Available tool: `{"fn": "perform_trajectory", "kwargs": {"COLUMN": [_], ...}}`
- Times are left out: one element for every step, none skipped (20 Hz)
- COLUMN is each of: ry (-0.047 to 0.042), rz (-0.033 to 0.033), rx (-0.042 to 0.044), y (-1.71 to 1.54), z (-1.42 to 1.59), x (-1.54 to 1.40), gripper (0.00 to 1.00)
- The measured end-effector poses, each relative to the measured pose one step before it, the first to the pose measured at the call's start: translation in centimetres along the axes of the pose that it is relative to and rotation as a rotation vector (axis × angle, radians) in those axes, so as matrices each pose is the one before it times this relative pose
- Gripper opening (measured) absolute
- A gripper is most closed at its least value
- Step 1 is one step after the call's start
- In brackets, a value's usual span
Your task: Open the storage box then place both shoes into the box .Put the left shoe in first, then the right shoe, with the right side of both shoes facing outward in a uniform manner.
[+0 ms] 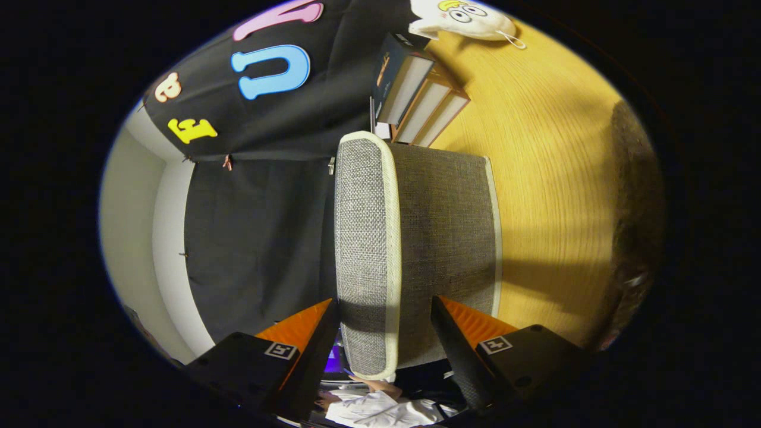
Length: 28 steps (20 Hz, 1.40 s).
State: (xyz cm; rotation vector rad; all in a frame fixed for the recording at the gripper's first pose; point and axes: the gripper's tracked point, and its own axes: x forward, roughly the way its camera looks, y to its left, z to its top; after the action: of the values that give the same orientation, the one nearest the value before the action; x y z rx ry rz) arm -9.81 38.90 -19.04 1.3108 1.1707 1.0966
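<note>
In the gripper view the scene is rolled sideways; the gripper (385,333) has its two orange-and-black fingers (303,333) spread apart, one on each side of the lid (365,249) of the one storage box (446,232); whether the pads press on the lid I cannot tell, as a gap seems to show at the finger beside the box body. The lid is grey woven cloth with a pale trim; it runs between the fingers and on beyond them, seen edge-on beside the darker grey wall of the box. The box stands on the wooden tabletop (547,178). Past its far end three books (419,98) stand side by side, near the tabletop's edge by the black cloth wall (261,238); one white soft toy (464,18) lies further on. A dark, blurred shape (636,226) sits at the tabletop's other edge; I cannot tell what it is. Behind the fingers a person's white sleeve (380,410) shows.
</note>
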Motion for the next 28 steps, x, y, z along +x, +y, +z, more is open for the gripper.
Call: {"fn": "perform_trajectory", "kwargs": {"ry": [-0.00097, -0.00036, -0.00327, 0.00134, -0.00099, -0.00393, -0.00864, -0.01312, -0.01611, -0.01386, -0.00893, -0.00605, -0.00799, -0.00806, -0.01052, -0.01189, -0.00793, -0.00616, -0.00668, -0.0065, -0.00529, -0.00434, -0.0001, 0.00031, -0.00047, 0.00111, 0.00049, 0.00379], "rz": [0.00234, 0.00471, 0.00192, 0.00555, 0.00278, 0.00582, 0.00149, -0.0045, 0.00347, -0.00187, 0.00134, 0.00402, 0.00105, 0.00229, -0.00066, -0.00419, -0.00325, -0.0013, -0.00021, -0.00061, -0.00164, -0.00237, -0.00252, 0.00028, 0.00346, 0.00669, 0.01075, 0.0085], "rx": [0.00777, -0.00062, 0.00334, -0.00169, -0.00517, 0.01031, -0.00325, -0.01544, -0.02665, -0.02913, -0.01723, -0.01218, -0.00797, -0.01469, -0.02253, -0.02931, -0.02943, -0.02829, -0.0278, -0.02766, -0.0262, -0.02652, -0.02647, -0.02409, -0.02512, -0.01975, -0.0184, -0.0176], "y": [0.038, 0.08, 0.445, 0.13, -0.075, 0.286, 0.329, 0.345, 0.433, 0.251, 0.648, 0.537, 0.441, 0.567, 0.678, 0.646, 0.729, 0.928, 1.048, 0.977, 1.072, 0.94, 1.047, 1.094, 1.56, 1.3, 1.408, 1.165], "z": [-0.007, -0.016, 0.096, -0.009, 0.167, 0.195, 0.107, 0.085, 0.075, 0.535, -0.51, -0.079, 0.005, -0.043, 0.085, 0.161, 0.004, 0.071, 0.179, 0.143, 0.085, 0.161, 0.077, 0.053, 0.096, 0.069, 0.051, -0.053], "x": [-0.035, 0.103, -0.121, -0.023, -0.164, -0.375, 0.113, -0.11, -0.304, -0.013, -0.148, 0.018, 0.05, 0.004, -0.034, 0.147, 0.174, 0.29, 0.222, 0.469, 0.492, 0.652, 0.73, 0.812, 0.87, 1.032, 1.025, 1.189], "gripper": [0.84, 0.73, 0.73, 0.56, 0.48, 0.39, 0.31, 0.22, 0.16, 0.11, 0.08, 0.05, 0.05, 0.05, 0.05, 0.05, 0.05, 0.05, 0.05, 0.06, 0.06, 0.07, 0.07, 0.08, 0.08, 0.08, 0.08, 0.08]}}
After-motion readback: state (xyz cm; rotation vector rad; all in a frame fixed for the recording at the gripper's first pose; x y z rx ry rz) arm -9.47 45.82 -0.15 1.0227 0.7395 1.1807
